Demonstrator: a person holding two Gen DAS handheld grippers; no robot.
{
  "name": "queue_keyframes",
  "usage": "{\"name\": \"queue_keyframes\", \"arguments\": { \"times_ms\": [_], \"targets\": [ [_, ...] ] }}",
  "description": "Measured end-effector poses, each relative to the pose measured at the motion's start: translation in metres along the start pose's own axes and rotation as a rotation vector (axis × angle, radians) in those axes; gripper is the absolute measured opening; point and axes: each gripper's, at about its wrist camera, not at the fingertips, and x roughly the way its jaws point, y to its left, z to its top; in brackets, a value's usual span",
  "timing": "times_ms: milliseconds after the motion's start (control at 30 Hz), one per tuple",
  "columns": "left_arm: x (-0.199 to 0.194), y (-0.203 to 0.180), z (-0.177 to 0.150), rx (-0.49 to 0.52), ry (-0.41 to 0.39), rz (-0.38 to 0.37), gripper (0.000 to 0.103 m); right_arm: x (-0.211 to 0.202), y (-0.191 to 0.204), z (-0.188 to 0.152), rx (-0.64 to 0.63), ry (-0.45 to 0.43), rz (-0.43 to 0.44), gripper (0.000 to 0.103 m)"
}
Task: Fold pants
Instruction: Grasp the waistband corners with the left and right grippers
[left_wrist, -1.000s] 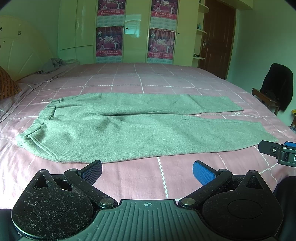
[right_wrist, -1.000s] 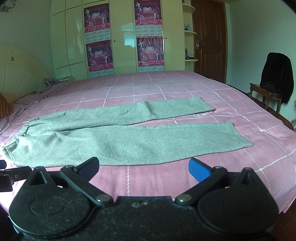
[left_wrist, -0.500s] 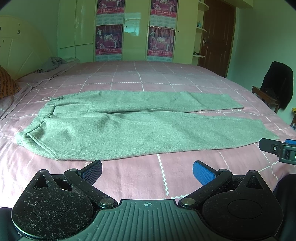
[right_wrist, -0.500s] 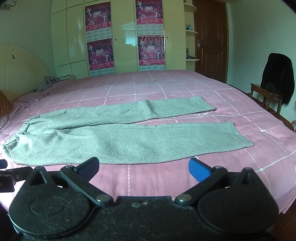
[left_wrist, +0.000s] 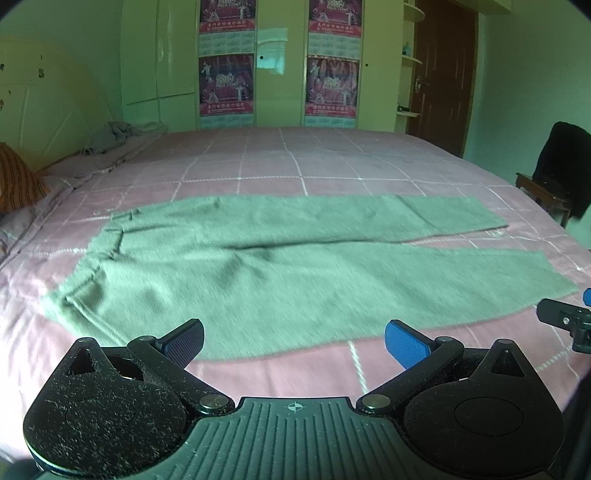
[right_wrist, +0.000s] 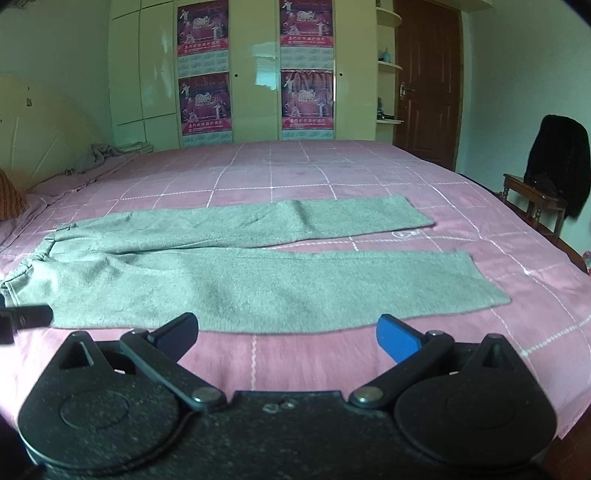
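Note:
Grey-green pants (left_wrist: 280, 273) lie flat on the pink checked bed (left_wrist: 295, 162), waistband at the left, both legs spread out to the right. They also show in the right wrist view (right_wrist: 236, 280). My left gripper (left_wrist: 293, 341) is open and empty, held just before the near leg's front edge. My right gripper (right_wrist: 288, 334) is open and empty, also before the near leg's edge, further right. The right gripper's tip shows at the right edge of the left wrist view (left_wrist: 565, 319). The left gripper's tip shows at the left edge of the right wrist view (right_wrist: 22, 317).
A wardrobe with posters (left_wrist: 280, 62) stands behind the bed. A brown door (right_wrist: 428, 81) is at the back right. A chair with a dark jacket (right_wrist: 554, 173) stands right of the bed. An orange pillow (left_wrist: 18, 181) and crumpled grey cloth (left_wrist: 110, 136) lie at the left.
Both grippers have risen and pulled back slightly, so the pants sit lower in each view. Both stay open and the pants lie unmoved.

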Motion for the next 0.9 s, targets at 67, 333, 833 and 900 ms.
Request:
{"name": "queue_keyframes", "arguments": {
  "times_ms": [67,333,833,900],
  "targets": [
    [0.008,0.006,0.009,-0.004,-0.001,0.004,0.103,0.010,0.001,0.006,-0.008,0.002,0.002,0.103],
    [0.057,0.035,0.040,-0.003,0.023,0.021,0.103,0.052,0.013,0.043,-0.053,-0.006,0.041,0.103],
    [0.238,0.223,0.165,0.093,0.104,0.163,0.053,0.221,0.068,0.174,-0.307,0.000,0.288,0.072],
    [0.266,0.246,0.171,0.132,0.134,0.161,0.074,0.254,0.083,0.191,-0.319,0.027,0.351,0.056]
  ]
}}
